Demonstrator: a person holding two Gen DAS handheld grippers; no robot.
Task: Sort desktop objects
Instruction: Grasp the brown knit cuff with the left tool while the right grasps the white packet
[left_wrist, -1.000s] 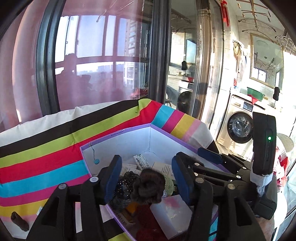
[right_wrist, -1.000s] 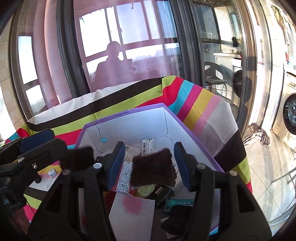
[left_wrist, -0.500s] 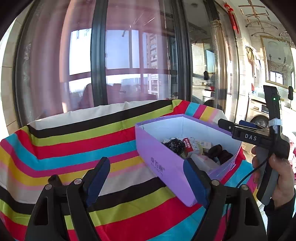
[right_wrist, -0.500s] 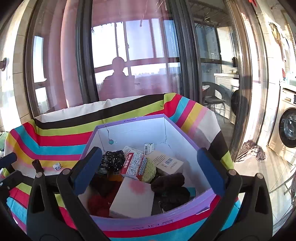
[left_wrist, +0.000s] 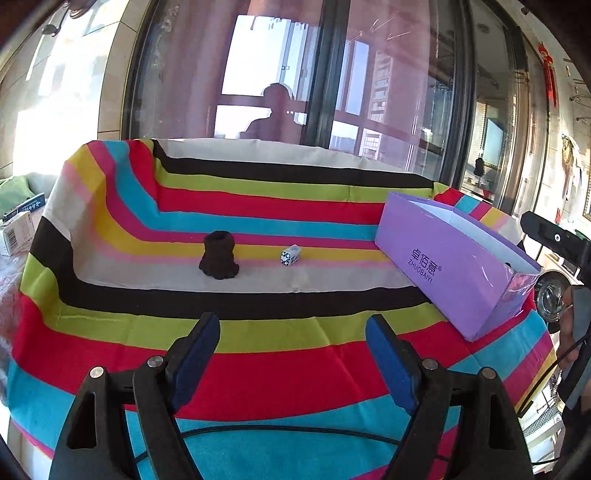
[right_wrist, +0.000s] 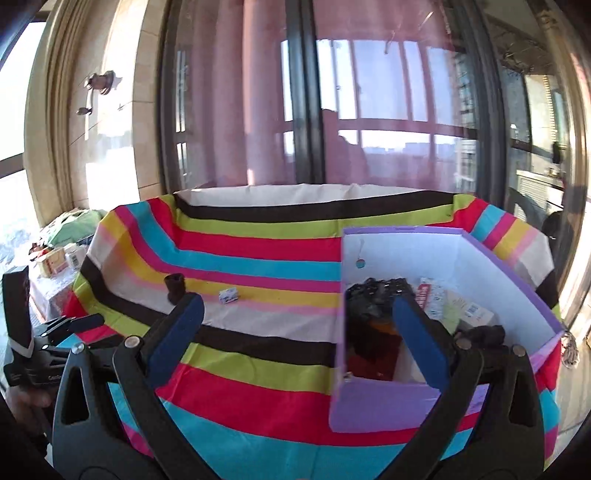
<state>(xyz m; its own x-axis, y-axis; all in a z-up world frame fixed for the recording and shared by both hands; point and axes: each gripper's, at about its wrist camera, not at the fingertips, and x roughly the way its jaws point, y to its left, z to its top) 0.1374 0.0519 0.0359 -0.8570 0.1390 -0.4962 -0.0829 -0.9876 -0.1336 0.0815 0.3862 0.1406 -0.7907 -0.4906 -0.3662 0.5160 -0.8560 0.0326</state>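
While most items were seen gathered in the purple box (right_wrist: 436, 406), a dark holder (left_wrist: 218, 259) and small carton (left_wrist: 291, 254) remained unsorted; both grippers (left_wrist: 291, 365) (right_wrist: 295, 339) were spread wide, empty.

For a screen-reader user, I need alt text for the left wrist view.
The open, empty left gripper hovers over a striped tablecloth. Beyond it, apart from each other, lie a dark brown knitted item and a small patterned box. A purple storage box stands at the right.

Matt striped cloth (left_wrist: 295, 354); glossy purple cardboard box (left_wrist: 454, 273)
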